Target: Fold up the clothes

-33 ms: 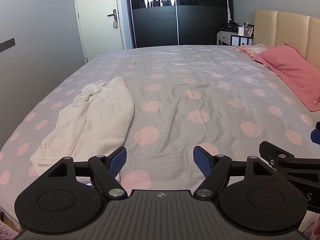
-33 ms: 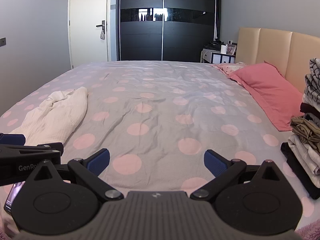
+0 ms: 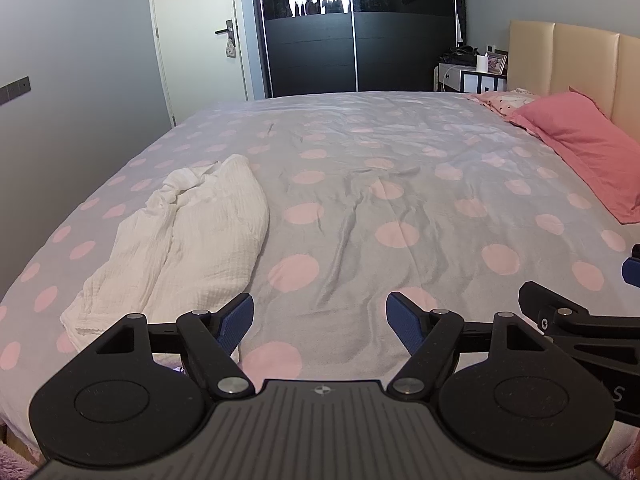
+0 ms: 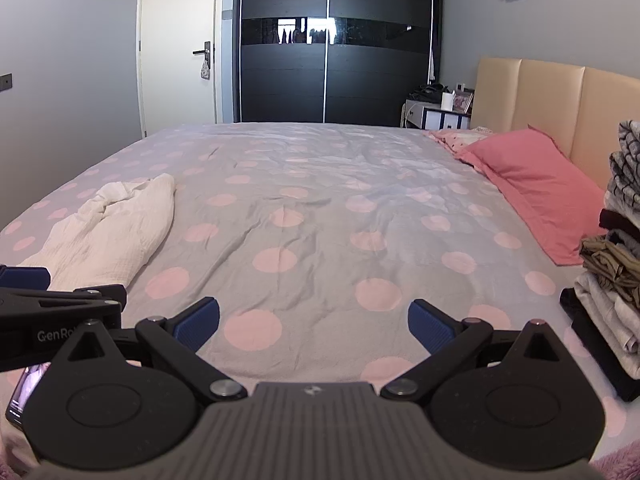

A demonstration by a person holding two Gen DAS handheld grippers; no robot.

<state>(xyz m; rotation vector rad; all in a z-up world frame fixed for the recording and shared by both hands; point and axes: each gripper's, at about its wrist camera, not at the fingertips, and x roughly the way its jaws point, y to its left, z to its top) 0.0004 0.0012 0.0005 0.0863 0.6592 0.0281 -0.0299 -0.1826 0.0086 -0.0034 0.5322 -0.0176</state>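
Both our left gripper point(image 3: 320, 316) and right gripper point(image 4: 314, 322) are spread and empty; next we reach the crumpled white garment point(image 3: 188, 240) at lower left.

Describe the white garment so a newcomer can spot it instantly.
Start at the bed with its grey cover and pink dots. On its left side, far from the pink pillow, lies the white garment, crumpled and crinkly. It is the only loose white cloth on the cover; the folded stack sits at the right edge.
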